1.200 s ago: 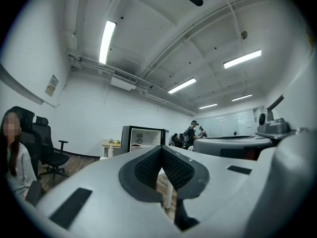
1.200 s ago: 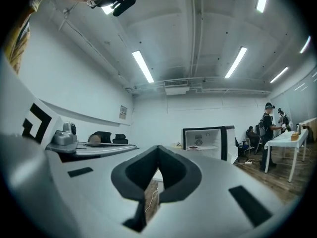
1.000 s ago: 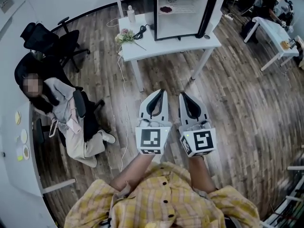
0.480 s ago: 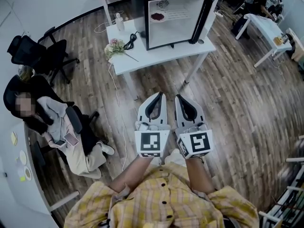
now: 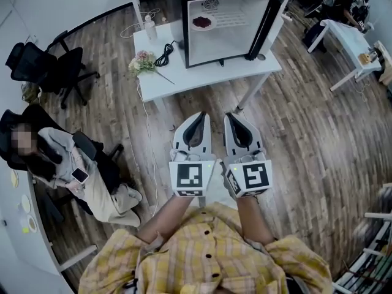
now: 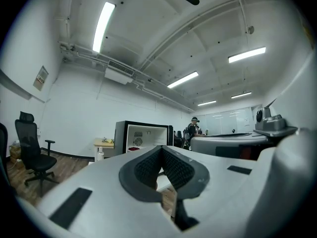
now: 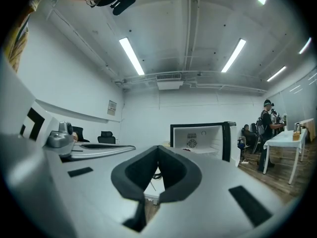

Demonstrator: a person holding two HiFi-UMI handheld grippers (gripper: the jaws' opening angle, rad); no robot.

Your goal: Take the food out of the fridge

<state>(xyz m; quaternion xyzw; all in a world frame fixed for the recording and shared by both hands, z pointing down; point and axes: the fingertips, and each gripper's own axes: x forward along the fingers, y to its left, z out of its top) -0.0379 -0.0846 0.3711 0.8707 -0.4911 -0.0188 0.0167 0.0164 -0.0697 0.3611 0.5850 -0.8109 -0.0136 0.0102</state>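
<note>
A black mini fridge [image 5: 223, 23] stands on a white table [image 5: 202, 73] ahead, its door [image 5: 269, 18] swung open to the right. Inside, on a white shelf, sits a dish of dark red food [image 5: 201, 22]. My left gripper [image 5: 197, 118] and right gripper [image 5: 233, 118] are held side by side over the wooden floor, well short of the table, both pointing at it. Both are shut with nothing in them. The left gripper view shows its jaws [image 6: 161, 150] closed, with the fridge [image 6: 143, 137] far beyond. The right gripper view shows closed jaws [image 7: 158, 150] and the fridge [image 7: 203, 139].
On the table lie a bunch of flowers [image 5: 142, 61], a black cable [image 5: 165, 54] and a bottle [image 5: 147, 22]. A person sits in a chair [image 5: 67, 167] at left, near black office chairs [image 5: 43, 66]. Another white table [image 5: 349, 41] with people by it is at far right.
Both grippers have moved together towards the fridge table, which now stands nearer and larger in view. The seated person has slid towards the left edge. Jaws unchanged.
</note>
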